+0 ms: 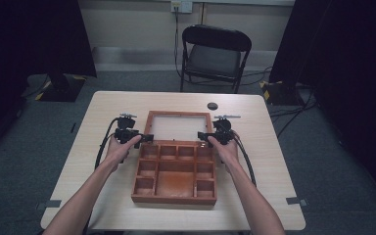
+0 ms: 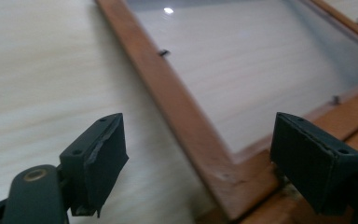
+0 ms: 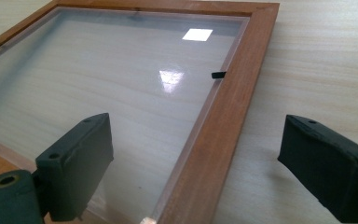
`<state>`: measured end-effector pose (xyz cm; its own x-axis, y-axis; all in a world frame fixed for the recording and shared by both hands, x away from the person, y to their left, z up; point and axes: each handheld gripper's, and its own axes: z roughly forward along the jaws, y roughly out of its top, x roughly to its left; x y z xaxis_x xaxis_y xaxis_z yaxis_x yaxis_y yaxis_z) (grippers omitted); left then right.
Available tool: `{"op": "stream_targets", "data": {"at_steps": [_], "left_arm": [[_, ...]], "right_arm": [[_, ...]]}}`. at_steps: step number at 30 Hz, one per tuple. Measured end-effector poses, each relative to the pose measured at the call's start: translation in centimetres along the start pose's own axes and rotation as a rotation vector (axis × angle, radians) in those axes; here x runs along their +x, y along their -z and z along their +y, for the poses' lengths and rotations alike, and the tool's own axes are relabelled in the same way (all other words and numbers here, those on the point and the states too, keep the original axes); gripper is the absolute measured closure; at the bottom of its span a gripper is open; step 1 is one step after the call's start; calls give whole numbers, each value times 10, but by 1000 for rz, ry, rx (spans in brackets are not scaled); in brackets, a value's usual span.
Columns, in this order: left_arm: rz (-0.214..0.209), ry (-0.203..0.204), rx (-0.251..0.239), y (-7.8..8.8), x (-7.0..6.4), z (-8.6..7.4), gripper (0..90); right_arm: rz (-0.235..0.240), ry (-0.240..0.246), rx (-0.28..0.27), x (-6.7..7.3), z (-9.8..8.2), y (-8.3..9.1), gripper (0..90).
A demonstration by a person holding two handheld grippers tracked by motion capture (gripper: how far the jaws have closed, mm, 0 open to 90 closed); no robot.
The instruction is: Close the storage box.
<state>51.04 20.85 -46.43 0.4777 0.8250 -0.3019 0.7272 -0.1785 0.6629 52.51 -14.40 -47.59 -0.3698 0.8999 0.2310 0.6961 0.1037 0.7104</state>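
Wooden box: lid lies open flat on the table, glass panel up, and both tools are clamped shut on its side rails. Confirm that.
Not quite. The wooden box does have its glass lid open flat on the table, but neither tool is clamped. The left gripper view shows the left tool open astride the lid's rail; the right gripper view shows the right tool open likewise.

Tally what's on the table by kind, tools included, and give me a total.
Wooden box with glass lid open flat: 1
Tools: 2, left tool and right tool, both open
Small dark round thing: 1
Total: 4
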Motion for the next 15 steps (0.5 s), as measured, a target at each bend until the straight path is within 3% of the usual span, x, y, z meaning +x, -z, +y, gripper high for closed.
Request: {"op": "stream_targets", "data": {"at_steps": [3,5,11,13,15], "left_arm": [[12,-4,13,-2,-1,3,155],[3,-4,11,-5,-3,3,154],[8,-21,15,-11,-7,6,129],[15,-20,16,-12,-7,6,85],[4,7,15,-15,-5,5,70]], "right_arm": [[11,-9,-2,4,0,-3,89],[46,-25,4,7,-1,-6,89],[59,-35,27,7,1,-7,88],[61,-36,30,6,2,-7,88],[67,-47,36,5,2,-8,88]]}}
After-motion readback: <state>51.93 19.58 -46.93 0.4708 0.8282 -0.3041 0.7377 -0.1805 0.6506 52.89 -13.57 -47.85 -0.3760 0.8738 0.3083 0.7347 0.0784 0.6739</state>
